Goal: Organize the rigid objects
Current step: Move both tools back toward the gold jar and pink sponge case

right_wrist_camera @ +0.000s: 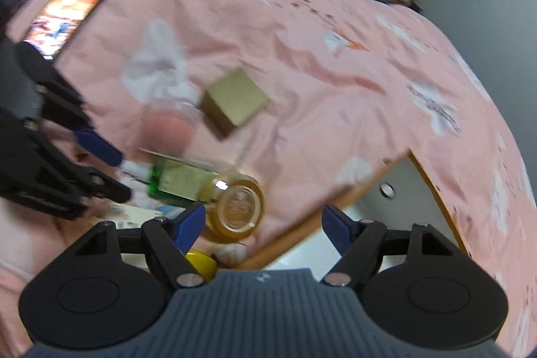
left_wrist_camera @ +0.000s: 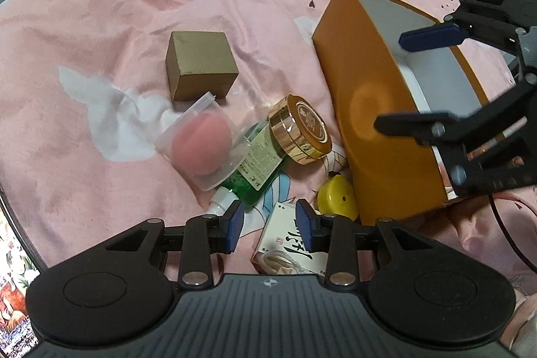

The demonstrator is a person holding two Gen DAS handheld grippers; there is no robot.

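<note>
The left hand-held gripper (left_wrist_camera: 270,225) hangs low over a bed with a pink printed quilt (left_wrist_camera: 100,39), and its two blue-padded fingers are apart with nothing between them. Directly below its fingertips lies a white printed cardboard carton (left_wrist_camera: 285,244), partly hidden by the gripper. Just ahead of the fingers lies a green transparent bottle with a white cap (left_wrist_camera: 255,163), and a clear plastic case holding a pink round puff (left_wrist_camera: 203,145) rests on the bottle's left side. A round gold metal tin (left_wrist_camera: 300,130) leans against the bottle on its right. Further ahead, apart from this group, stands a plain brown cardboard cube (left_wrist_camera: 199,69). To the right of the fingers, a small yellow round plastic object (left_wrist_camera: 337,198) touches the outer wall of a large orange cardboard box with a white inside (left_wrist_camera: 362,109), which is open at the top. The right hand-held gripper (left_wrist_camera: 406,83) is over this open box, with its fingers wide apart and holding nothing. In the blurred right wrist view, a lit phone screen (right_wrist_camera: 65,17) lies on the quilt far ahead and to the left of that gripper.
</note>
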